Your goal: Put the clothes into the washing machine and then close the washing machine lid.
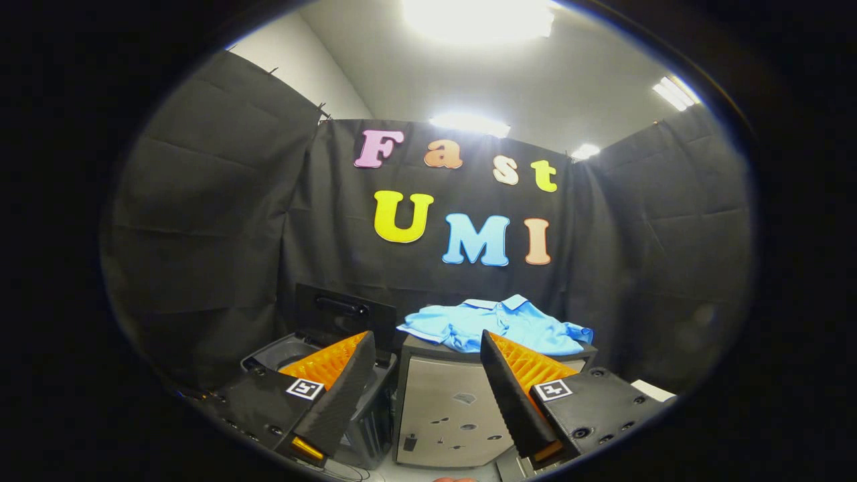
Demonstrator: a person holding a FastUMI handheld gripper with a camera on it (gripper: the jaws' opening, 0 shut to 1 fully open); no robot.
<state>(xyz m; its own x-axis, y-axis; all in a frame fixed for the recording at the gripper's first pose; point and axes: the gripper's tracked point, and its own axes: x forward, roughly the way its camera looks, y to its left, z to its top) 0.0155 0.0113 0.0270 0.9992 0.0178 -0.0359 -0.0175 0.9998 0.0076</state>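
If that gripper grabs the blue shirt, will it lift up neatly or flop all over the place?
Probably flop. The shirt lies rumpled on the cabinet, a sleeve drooping over its edge, so it looks soft and limp. It likely weighs little and will trail below the pinch. The gripper is open, well short of it, with the open washer beside the cabinet.

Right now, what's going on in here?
The gripper hangs with its jaws wide open, holding nothing. Beyond them a blue shirt lies crumpled on a grey cabinet. To the left of the cabinet stands the washer, its lid raised and its tub open. The shirt is not yet picked up, so loading has not started.
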